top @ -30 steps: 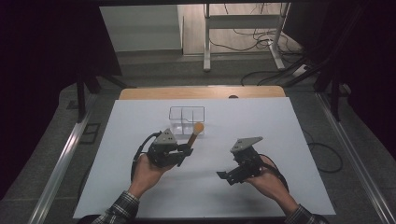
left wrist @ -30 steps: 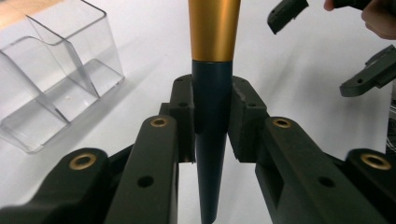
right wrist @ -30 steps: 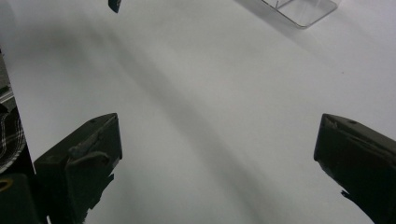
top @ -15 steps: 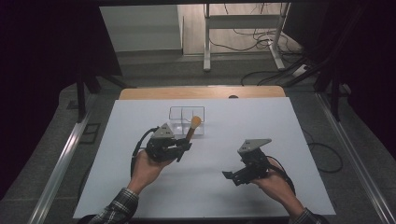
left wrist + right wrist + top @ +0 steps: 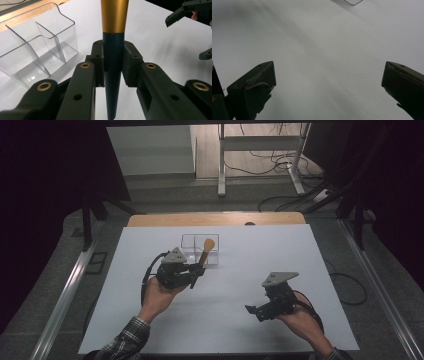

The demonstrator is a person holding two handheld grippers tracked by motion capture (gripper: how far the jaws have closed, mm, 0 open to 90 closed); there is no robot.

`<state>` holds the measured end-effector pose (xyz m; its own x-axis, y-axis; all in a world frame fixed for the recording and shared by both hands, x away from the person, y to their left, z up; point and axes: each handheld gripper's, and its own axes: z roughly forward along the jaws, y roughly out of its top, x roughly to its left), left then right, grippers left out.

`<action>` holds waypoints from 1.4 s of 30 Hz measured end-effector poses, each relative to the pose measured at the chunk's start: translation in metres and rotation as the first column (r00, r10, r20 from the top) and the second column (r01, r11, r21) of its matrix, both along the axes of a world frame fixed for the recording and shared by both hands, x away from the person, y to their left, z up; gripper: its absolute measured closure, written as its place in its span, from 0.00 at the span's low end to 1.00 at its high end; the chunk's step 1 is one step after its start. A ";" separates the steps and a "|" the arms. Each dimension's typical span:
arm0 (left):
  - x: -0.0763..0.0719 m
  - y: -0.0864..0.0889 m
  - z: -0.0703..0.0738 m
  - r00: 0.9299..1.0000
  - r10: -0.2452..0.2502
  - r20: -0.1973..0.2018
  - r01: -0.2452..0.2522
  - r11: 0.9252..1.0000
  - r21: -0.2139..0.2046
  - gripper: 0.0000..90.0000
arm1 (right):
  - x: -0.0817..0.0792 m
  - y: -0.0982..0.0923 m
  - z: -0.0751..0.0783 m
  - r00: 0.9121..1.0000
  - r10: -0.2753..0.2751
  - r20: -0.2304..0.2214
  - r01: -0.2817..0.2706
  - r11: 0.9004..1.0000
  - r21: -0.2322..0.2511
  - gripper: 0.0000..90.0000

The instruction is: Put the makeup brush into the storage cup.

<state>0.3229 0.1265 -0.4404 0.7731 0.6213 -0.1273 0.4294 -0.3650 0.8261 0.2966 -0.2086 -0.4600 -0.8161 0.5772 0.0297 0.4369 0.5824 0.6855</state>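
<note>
No readable text, no labels — none.

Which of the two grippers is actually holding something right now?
The left gripper: its jaws are clamped on the dark handle of a brush with a gold ferrule. The right gripper has its jaws wide apart over bare table.

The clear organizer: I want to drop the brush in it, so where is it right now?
In the high view the clear organizer sits on the white table toward its far edge, left of centre, just beyond the left gripper holding the brush.
</note>
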 end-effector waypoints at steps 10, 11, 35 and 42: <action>0.007 -0.001 0.004 1.000 0.009 -0.004 -0.009 1.000 -0.016 0.82 | -0.004 -0.013 0.000 0.999 -0.031 -0.008 0.031 1.000 -0.002 0.00; 0.008 -0.001 0.004 1.000 0.011 -0.004 -0.011 1.000 -0.018 0.82 | -0.004 -0.015 -0.001 0.999 -0.038 -0.012 0.038 0.999 -0.001 0.00; 0.032 -0.003 0.007 0.999 0.052 0.007 -0.052 0.998 -0.048 0.82 | -0.013 -0.049 -0.004 0.992 -0.123 -0.006 0.123 0.992 -0.017 0.00; 0.038 -0.003 0.009 0.998 0.057 0.003 -0.057 0.997 -0.061 0.82 | -0.015 -0.057 -0.007 0.988 -0.157 0.007 0.157 0.987 -0.029 0.00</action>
